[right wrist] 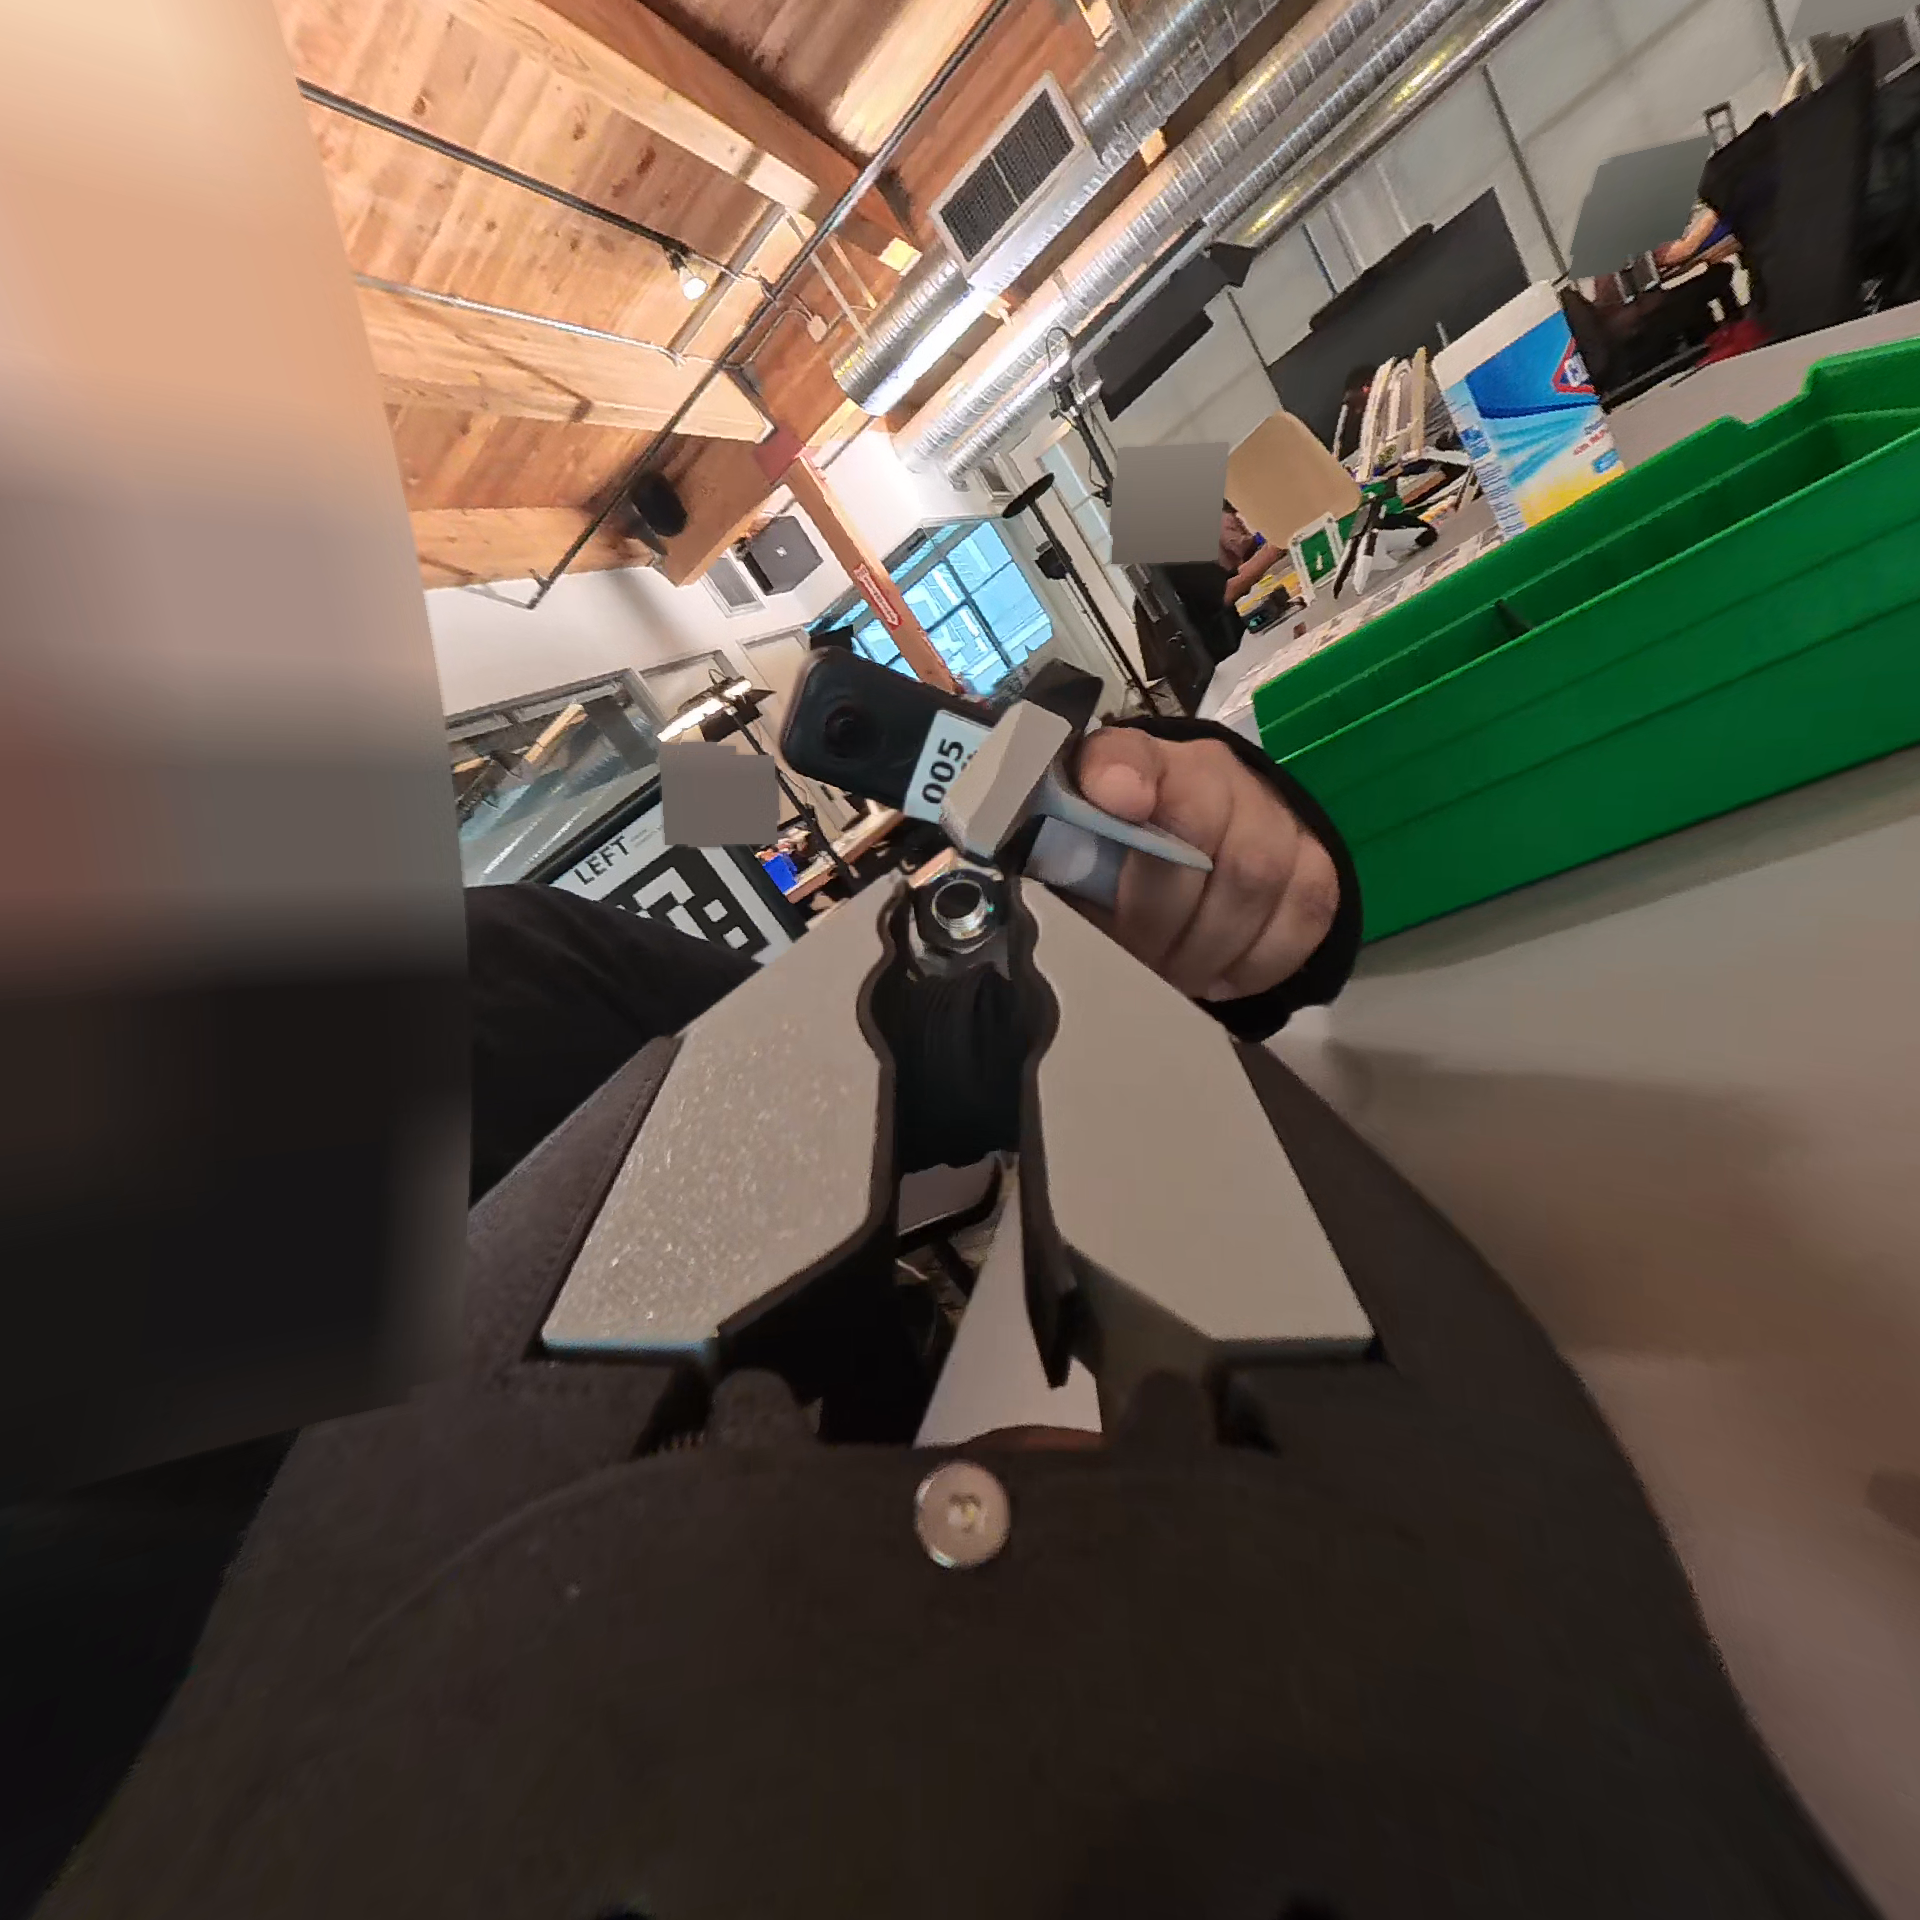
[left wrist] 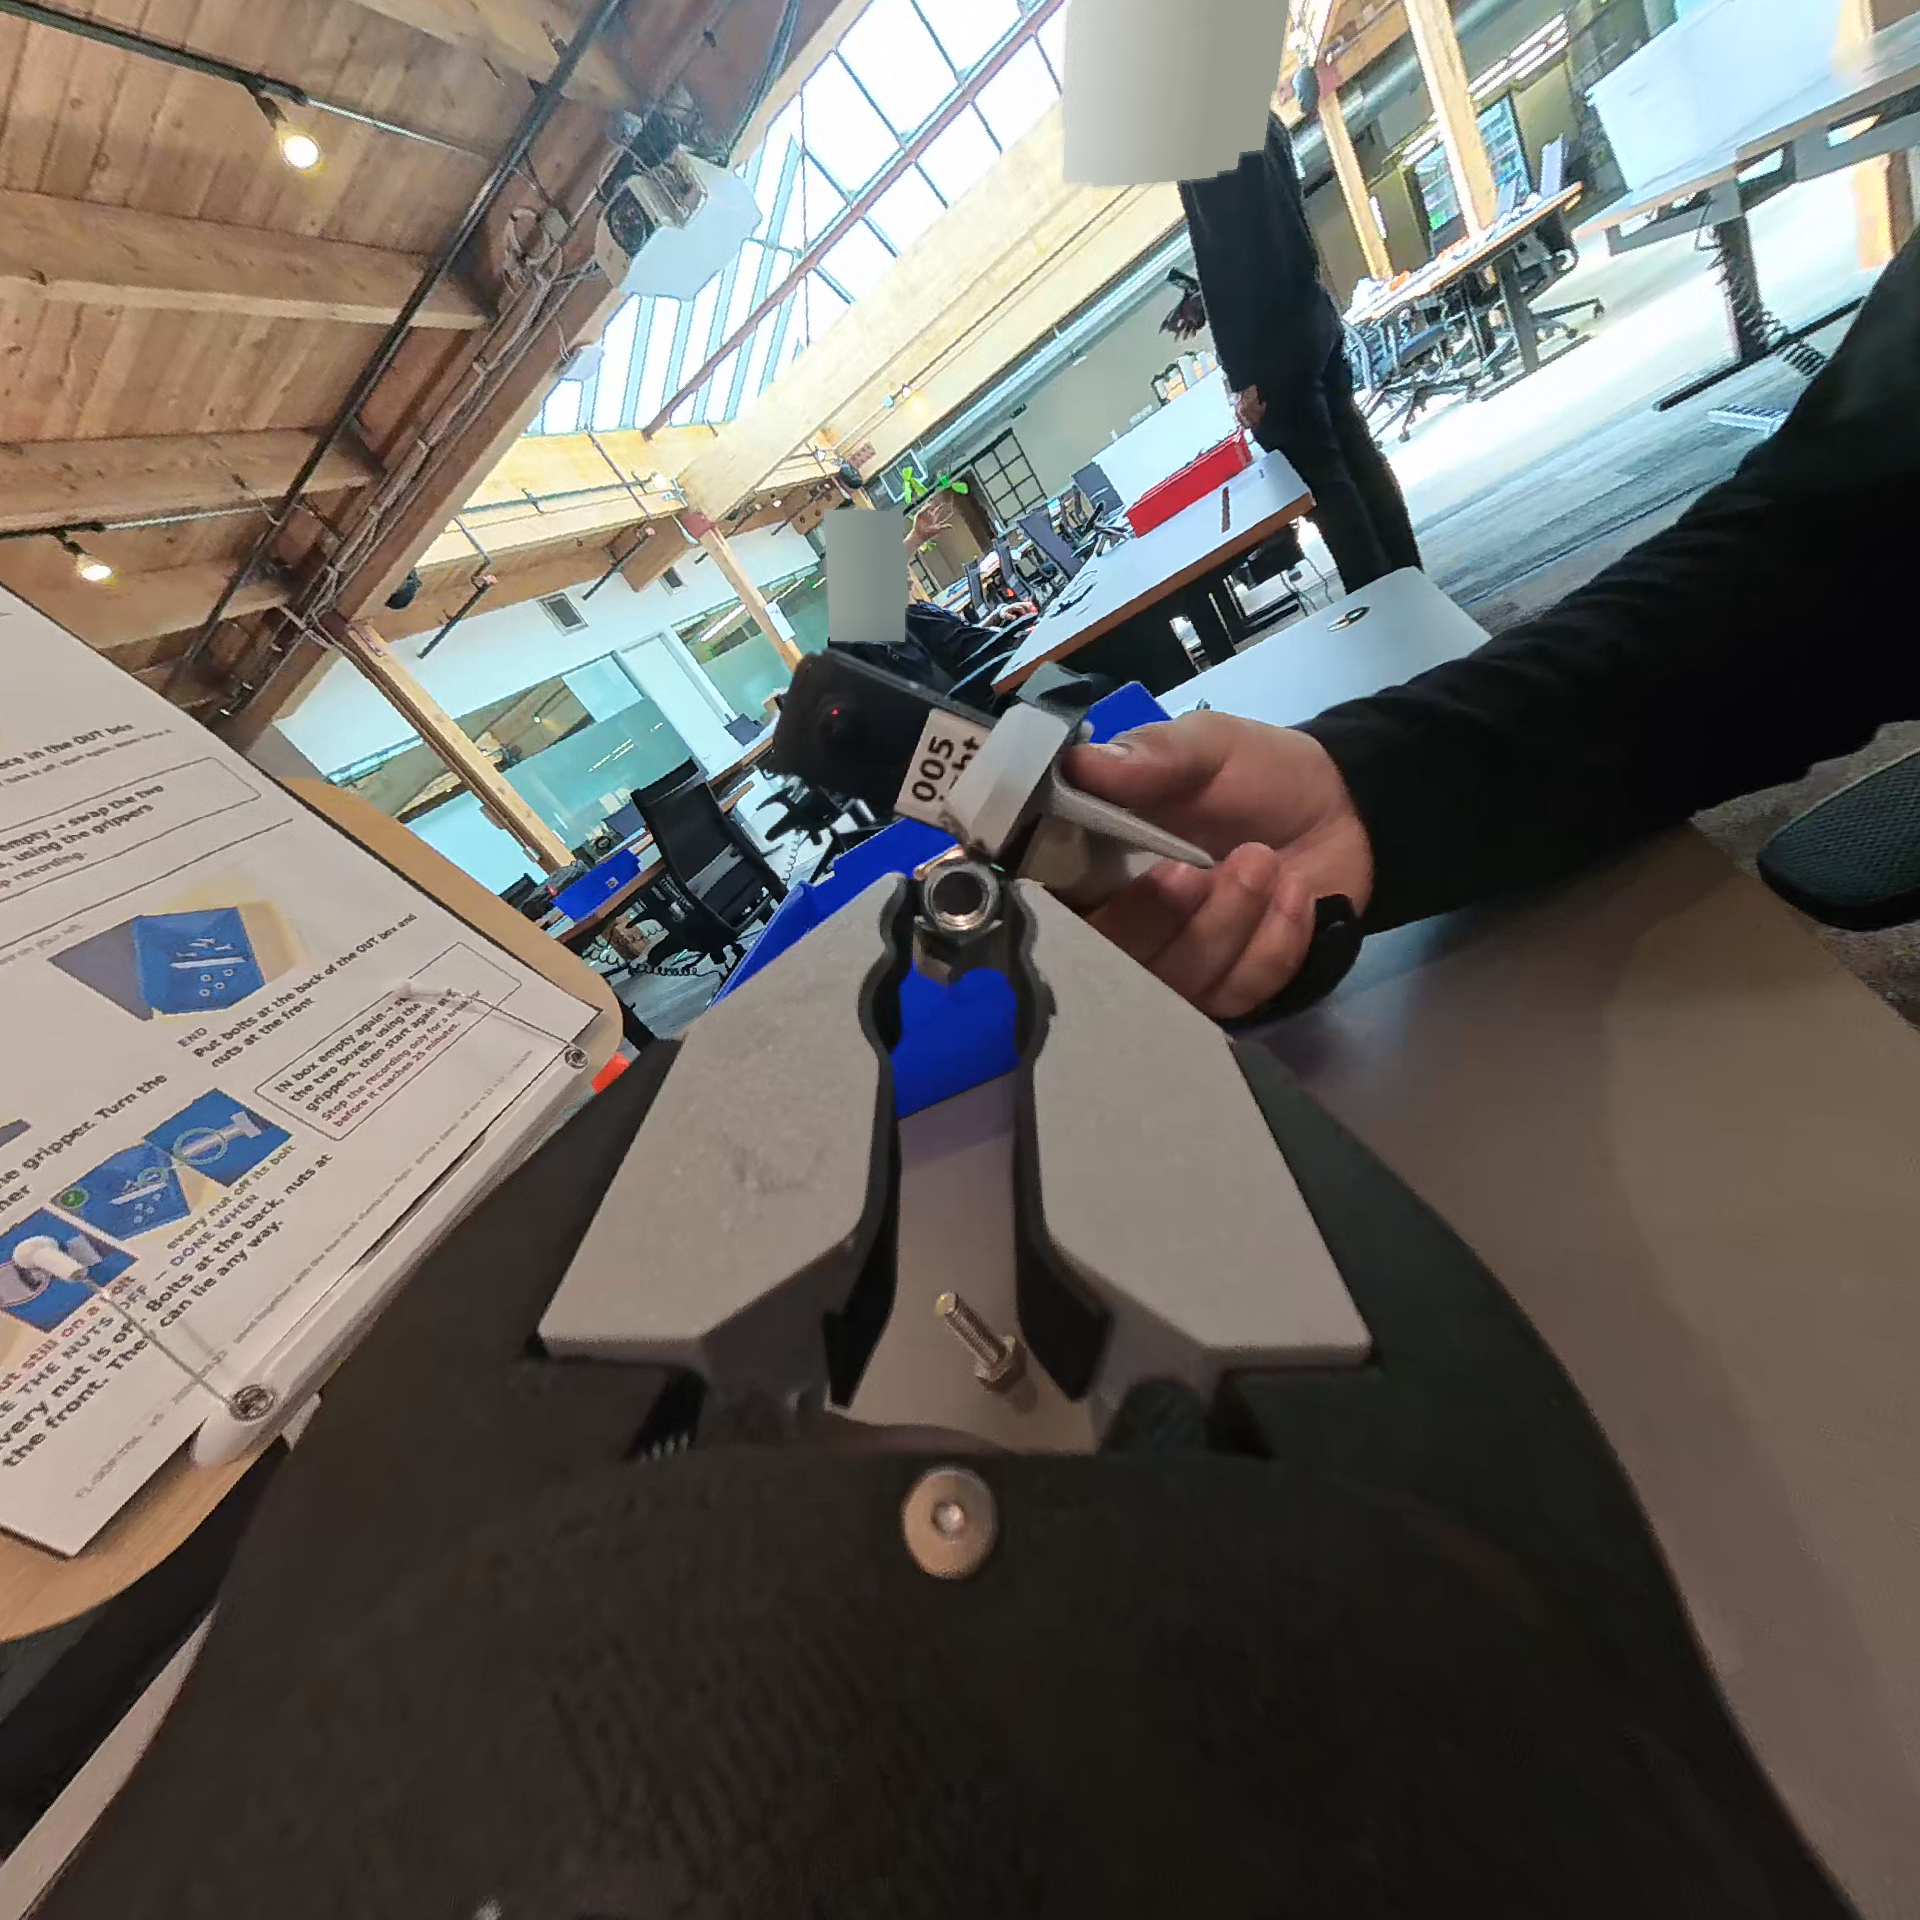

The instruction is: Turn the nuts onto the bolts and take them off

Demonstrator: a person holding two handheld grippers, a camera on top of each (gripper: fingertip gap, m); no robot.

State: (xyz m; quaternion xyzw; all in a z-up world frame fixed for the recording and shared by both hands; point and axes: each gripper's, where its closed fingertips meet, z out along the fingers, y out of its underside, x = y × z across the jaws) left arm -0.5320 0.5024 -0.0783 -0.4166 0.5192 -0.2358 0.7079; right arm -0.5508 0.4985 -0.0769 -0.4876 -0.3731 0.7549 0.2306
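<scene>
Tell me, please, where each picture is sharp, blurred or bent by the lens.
Left wrist view: the nut between the fingers is sharp and glints; the skylight is very bright. Right wrist view: the metal part at the fingertips is sharp; the green bins lean, stretched by the wide lens.

Two grippers show, the left gripper [left wrist: 958, 940] and the right gripper [right wrist: 958, 935], meeting tip to tip. One nut [left wrist: 958, 902] sits between the tips, and one loose bolt [left wrist: 982, 1345] lies on the table. There are one blue bin [left wrist: 940, 1023], apparently two stacked green trays [right wrist: 1621, 665] and one instruction sheet [left wrist: 239, 1039].
</scene>
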